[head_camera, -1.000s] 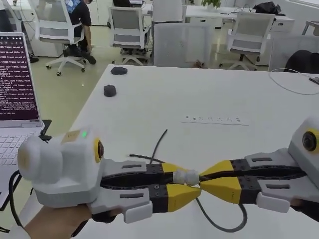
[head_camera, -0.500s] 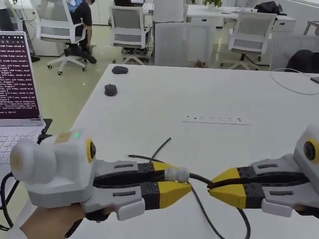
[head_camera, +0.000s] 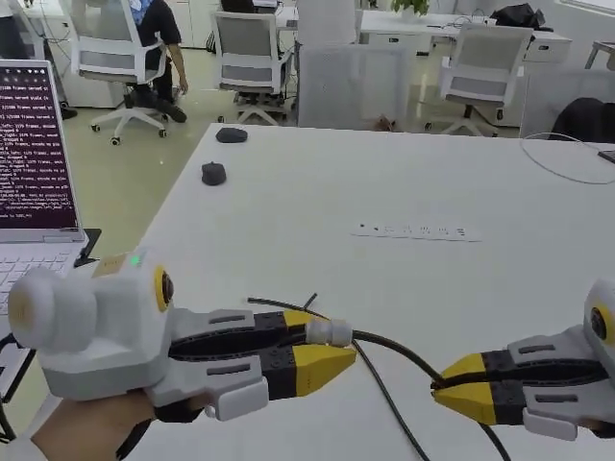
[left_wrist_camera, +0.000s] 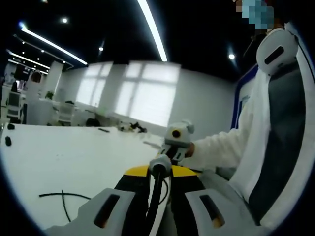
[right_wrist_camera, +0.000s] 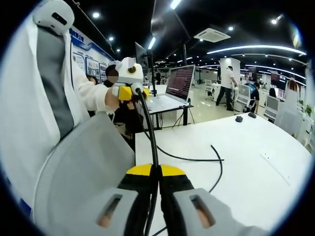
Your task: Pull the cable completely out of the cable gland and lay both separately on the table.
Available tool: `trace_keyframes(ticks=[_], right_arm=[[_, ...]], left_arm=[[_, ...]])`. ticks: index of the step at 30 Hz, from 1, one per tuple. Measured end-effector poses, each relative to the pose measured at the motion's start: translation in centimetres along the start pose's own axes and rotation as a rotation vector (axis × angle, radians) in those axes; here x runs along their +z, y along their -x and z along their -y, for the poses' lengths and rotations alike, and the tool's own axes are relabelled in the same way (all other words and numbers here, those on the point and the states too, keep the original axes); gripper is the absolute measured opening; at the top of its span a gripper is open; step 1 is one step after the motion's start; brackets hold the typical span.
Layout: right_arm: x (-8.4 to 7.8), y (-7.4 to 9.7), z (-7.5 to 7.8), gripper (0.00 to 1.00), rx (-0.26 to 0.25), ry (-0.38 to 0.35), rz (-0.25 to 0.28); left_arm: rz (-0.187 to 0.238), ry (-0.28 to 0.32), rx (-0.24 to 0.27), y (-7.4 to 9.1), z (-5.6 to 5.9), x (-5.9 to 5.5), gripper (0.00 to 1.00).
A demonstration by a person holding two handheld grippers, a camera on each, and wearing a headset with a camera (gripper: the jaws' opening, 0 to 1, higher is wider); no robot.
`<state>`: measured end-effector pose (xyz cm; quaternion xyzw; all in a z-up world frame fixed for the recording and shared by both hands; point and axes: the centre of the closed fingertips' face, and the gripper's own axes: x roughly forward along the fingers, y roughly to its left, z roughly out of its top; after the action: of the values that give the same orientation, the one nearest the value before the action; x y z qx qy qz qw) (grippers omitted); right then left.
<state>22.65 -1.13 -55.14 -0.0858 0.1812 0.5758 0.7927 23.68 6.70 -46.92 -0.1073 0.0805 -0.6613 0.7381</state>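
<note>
The white tabletop (head_camera: 404, 182) is broad and matte, with a flush row of sockets (head_camera: 413, 230) set into it and two dark mice (head_camera: 213, 173) near its far left corner. Beyond it stand grey office chairs (head_camera: 480, 58) on a pale floor, and a laptop (head_camera: 34, 154) with a lit terminal screen sits to the left.

Low over the near edge, the left gripper (head_camera: 332, 341) has its yellow fingers (head_camera: 322, 360) closed on the white cable gland (head_camera: 329, 332). The black cable (head_camera: 394, 346) arcs from the gland to the right gripper (head_camera: 440, 390), whose fingers are clamped on it. The cable seems to pass through the gland, though the fingers hide its back; a loose end (head_camera: 274, 304) lies on the tabletop.
</note>
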Motion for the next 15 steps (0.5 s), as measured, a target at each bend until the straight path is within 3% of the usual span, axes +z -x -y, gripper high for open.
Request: trace_keyframes(ticks=[9,13,15], right_arm=[[-0.8,0.2,0.3,0.03,-0.029,0.002,-0.027],[-0.2,0.4,0.6,0.04,-0.04,-0.003,-0.03],[0.7,0.6,0.8,0.12,-0.056,0.003,-0.013]], left_arm=[[-0.029,0.002,0.024,-0.3,-0.3,-0.6,0.15],[-0.038,0.016,0.041,-0.4,-0.6,-0.5,0.15],[-0.041,0.007,0.046,-0.5,-0.8,-0.5,0.15]])
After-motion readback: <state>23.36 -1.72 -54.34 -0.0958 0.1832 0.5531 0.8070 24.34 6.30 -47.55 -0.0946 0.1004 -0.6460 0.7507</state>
